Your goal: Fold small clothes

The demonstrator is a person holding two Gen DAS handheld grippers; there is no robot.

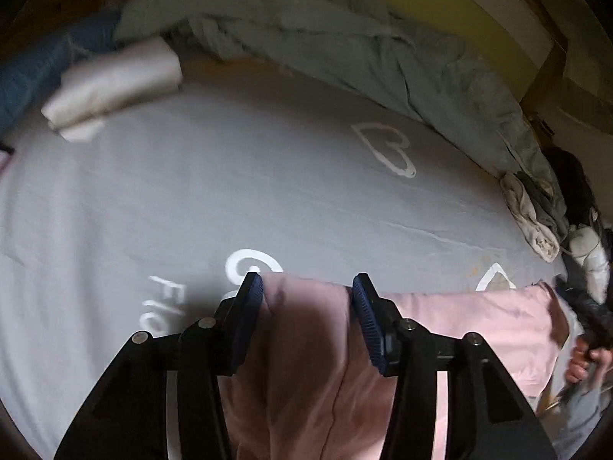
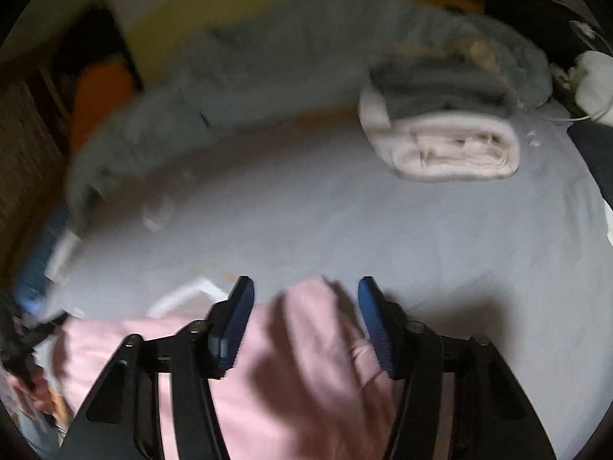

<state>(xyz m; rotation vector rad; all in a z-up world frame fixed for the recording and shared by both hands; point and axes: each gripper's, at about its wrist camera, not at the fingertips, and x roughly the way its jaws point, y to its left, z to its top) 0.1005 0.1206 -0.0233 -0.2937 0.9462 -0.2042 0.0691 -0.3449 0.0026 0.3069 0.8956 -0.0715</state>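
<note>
- Folding appears under way on a pink garment [image 1: 306, 352] lying at the near edge of the bed [image 1: 230, 191], bottom centre of both views.
- Left claw [image 1: 306, 295]: jaws stand apart, with pink cloth passing between them; the pads do not look pressed on it, so this reads as released, not gripped.
- Right claw [image 2: 306, 299]: jaws likewise apart, a raised fold of the garment [image 2: 306, 345] between them without visible pinch. Blur in this view limits certainty.
- Both claws sit at opposite ends of the same edge, probably because a fold is carried over by two corners together.
- A hand [image 1: 586, 364] at lower right of the left view grips the other tool's handle.
- A folded white item [image 1: 115, 84] lies upper left in the left view; a rolled pale bundle [image 2: 452, 145] lies upper right in the right view. Placement away from the working area suggests finished pieces set aside.
- A crumpled grey duvet [image 1: 345, 38] is pushed back along the top of the frame, leaving the sheet bare for folding.
</note>
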